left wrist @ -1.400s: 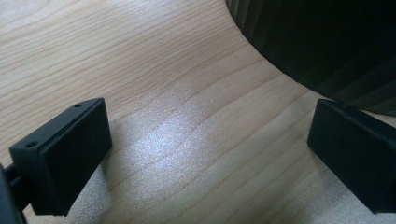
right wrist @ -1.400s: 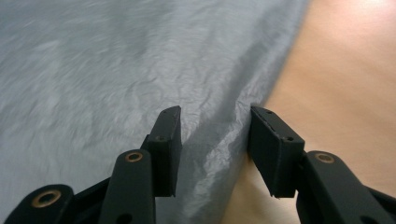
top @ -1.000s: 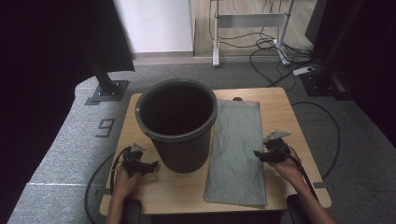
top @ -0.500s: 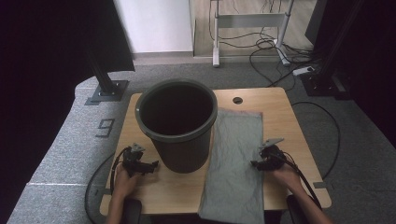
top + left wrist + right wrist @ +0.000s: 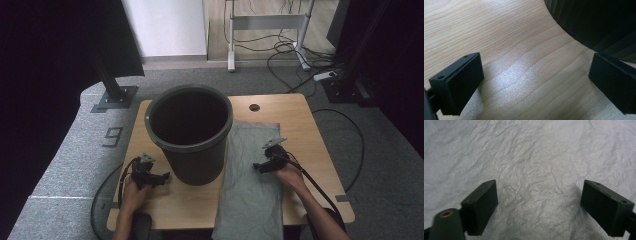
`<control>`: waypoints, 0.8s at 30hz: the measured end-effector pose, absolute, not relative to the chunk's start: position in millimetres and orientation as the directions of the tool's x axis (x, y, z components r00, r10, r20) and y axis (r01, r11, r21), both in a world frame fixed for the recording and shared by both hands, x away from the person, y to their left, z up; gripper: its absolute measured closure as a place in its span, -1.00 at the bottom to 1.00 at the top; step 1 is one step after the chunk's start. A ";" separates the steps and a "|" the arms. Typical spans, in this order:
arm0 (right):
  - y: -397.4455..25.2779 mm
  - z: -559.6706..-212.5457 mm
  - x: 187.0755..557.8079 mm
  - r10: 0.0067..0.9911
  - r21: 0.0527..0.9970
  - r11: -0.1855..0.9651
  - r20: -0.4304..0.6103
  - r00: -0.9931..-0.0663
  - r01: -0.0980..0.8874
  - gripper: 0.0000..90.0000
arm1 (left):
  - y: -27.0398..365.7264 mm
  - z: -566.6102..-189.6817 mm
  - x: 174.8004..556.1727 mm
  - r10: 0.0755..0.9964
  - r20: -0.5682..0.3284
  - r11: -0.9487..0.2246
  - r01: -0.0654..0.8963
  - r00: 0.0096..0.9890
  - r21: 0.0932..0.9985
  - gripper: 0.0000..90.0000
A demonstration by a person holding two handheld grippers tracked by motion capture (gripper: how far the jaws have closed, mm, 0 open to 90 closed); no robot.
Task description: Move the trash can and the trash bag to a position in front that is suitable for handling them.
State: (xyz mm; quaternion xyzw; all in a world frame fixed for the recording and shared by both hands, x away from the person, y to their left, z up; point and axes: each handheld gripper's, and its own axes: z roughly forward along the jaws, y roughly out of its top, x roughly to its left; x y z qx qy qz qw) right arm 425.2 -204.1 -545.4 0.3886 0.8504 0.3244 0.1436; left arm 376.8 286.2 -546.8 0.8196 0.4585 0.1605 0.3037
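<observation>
The table (image 5: 300,120) fills the middle of the high view, its far edge toward the top and its near edge at the bottom. Bare wood shows along the right side, at the upper right corner around a small hole (image 5: 254,107), and in the lower left between the bin and the near edge.

The bin (image 5: 190,132) stands upright left of centre, dark and open-topped, its rim close to the table's far left edge. Its wall curves across the upper right of the left gripper view.

The sheet (image 5: 250,180), grey and crinkled, lies flat just right of the bin, touching or nearly touching its base. Its near end hangs past the table's near edge at the bottom of the frame; its far end stops short of the hole.

The right gripper (image 5: 261,166) sits over the sheet's right half, jaws spread wide, with nothing between them but crumpled sheet below.

The left gripper (image 5: 162,177) rests at lower left, just beside the bin's base, jaws wide apart over bare wood, gripping nothing.
</observation>
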 end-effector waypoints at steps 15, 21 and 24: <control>-310.1 -543.7 387.4 0.941 0.638 0.262 -0.001 -0.338 0.725 -0.66 | 285.7 -546.8 376.8 0.851 -0.016 -0.392 0.656 0.524 0.645 -1.00; -328.6 -533.1 370.9 0.957 0.664 0.271 -0.107 -0.269 0.697 -0.63 | 284.6 -546.8 377.4 0.855 -0.018 -0.387 0.660 0.519 0.645 -1.00; -314.1 -531.6 374.6 0.932 0.665 0.311 -0.074 -0.355 0.679 -0.68 | 284.5 -546.8 377.5 0.855 -0.018 -0.386 0.660 0.518 0.645 -1.00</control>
